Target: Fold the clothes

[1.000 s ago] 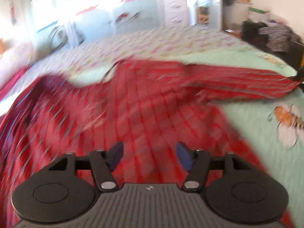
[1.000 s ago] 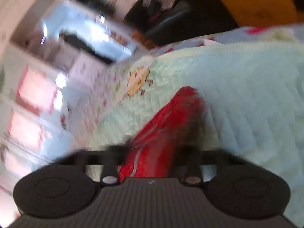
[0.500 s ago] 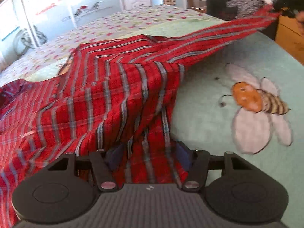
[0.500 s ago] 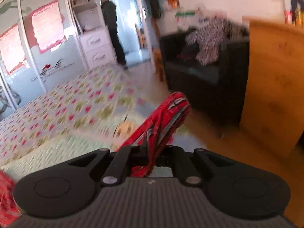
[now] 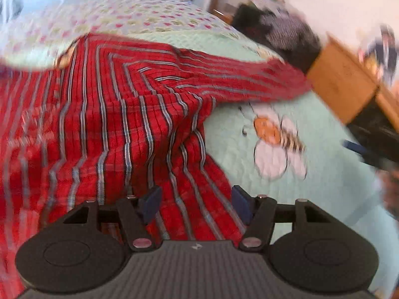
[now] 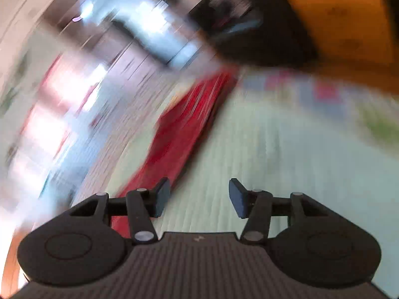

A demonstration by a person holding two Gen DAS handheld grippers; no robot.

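Note:
A red plaid shirt lies spread over the pale green bedspread, with one sleeve stretched out toward the bed's far right edge. My left gripper hovers open just above the shirt's near hem, the cloth lying under and between its blue pads. In the blurred right wrist view the same sleeve lies on the bedspread ahead and to the left. My right gripper is open over bare quilt, holding nothing.
A bee picture is printed on the bedspread right of the shirt. A wooden cabinet and a dark sofa piled with clothes stand beyond the bed's right edge. Floral bedding covers the far side.
My right gripper has opened and let go of the sleeve, which has dropped from the air onto the bed. The left gripper stays open over the hem.

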